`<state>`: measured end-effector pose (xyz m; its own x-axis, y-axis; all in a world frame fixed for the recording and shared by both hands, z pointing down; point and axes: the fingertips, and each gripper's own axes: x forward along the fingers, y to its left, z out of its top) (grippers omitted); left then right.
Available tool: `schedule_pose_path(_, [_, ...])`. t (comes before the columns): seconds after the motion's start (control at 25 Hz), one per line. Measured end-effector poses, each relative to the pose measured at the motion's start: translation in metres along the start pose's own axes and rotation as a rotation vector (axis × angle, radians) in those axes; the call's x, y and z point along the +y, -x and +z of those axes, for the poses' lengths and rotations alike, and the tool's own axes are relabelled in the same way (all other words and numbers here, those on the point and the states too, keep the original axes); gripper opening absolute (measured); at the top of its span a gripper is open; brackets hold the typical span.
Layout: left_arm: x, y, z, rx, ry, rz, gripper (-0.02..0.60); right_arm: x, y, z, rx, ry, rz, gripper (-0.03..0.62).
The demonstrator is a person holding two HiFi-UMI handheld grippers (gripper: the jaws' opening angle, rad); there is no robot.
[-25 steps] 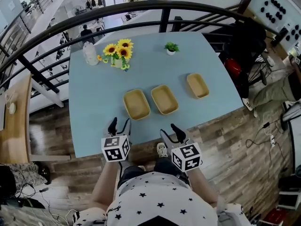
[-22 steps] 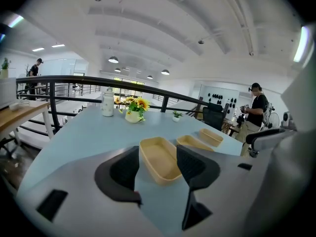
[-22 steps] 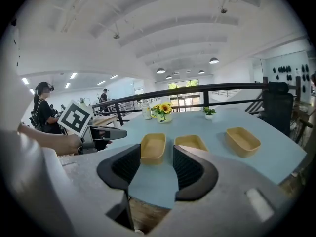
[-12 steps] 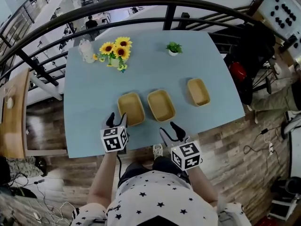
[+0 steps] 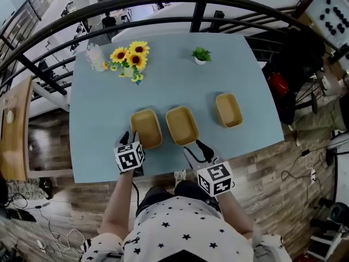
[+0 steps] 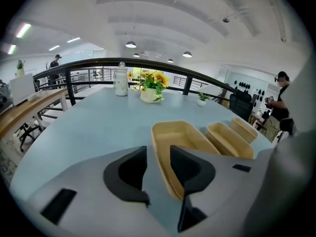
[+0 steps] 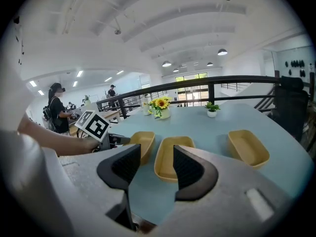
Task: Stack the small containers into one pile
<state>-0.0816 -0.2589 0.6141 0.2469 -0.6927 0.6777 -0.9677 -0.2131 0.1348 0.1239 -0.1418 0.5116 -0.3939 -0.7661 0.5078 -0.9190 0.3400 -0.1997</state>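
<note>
Three shallow yellow containers lie in a row on the blue table [image 5: 98, 119]: left [image 5: 146, 129], middle [image 5: 182, 125] and right [image 5: 228, 109]. My left gripper [image 5: 131, 140] is low at the left container's near left corner. In the left gripper view that container's [image 6: 185, 137] side wall runs into the gap of the left gripper [image 6: 158, 149]. Its jaws have just been closing, but table still shows between the left pad and the wall. My right gripper [image 5: 196, 149] stands open and empty just short of the middle container [image 7: 165, 162].
A vase of sunflowers [image 5: 131, 61], a glass jar [image 5: 94, 56] and a small potted plant [image 5: 200, 54] stand along the table's far side. A black railing [image 5: 191, 15] curves behind it. The table's near edge [image 5: 163, 171] lies under my hands, above wooden floor.
My left gripper has moved forward and down to the left container's corner, and its jaws have narrowed. The right gripper has crept forward toward the middle container.
</note>
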Motion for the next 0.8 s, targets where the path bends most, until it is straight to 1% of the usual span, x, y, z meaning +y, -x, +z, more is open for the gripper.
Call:
schedule_pose_path(0.2, [0.002,-0.011,-0.006,0.035,0.003,0.049,0.113,-0.016,-0.001,0.0,0.007,-0.001,0.006,0.19])
schedule_pose_path(0.36, [-0.001,-0.015,-0.007,0.043,0.013,0.074,0.081,-0.026,-0.001,0.0,0.011,0.002,0.016,0.19])
schedule_pose_path(0.56, [-0.001,-0.018,-0.008,0.039,0.036,0.119,0.043,-0.04,-0.004,0.007,0.005,0.01,0.027,0.19])
schedule_pose_path(0.68, [-0.002,-0.018,-0.006,0.03,0.056,0.129,0.025,-0.048,-0.007,0.013,0.0,0.02,0.037,0.19])
schedule_pose_path(0.8, [-0.004,-0.016,-0.003,0.022,0.072,0.13,0.021,-0.053,-0.012,0.019,-0.003,0.029,0.05,0.19])
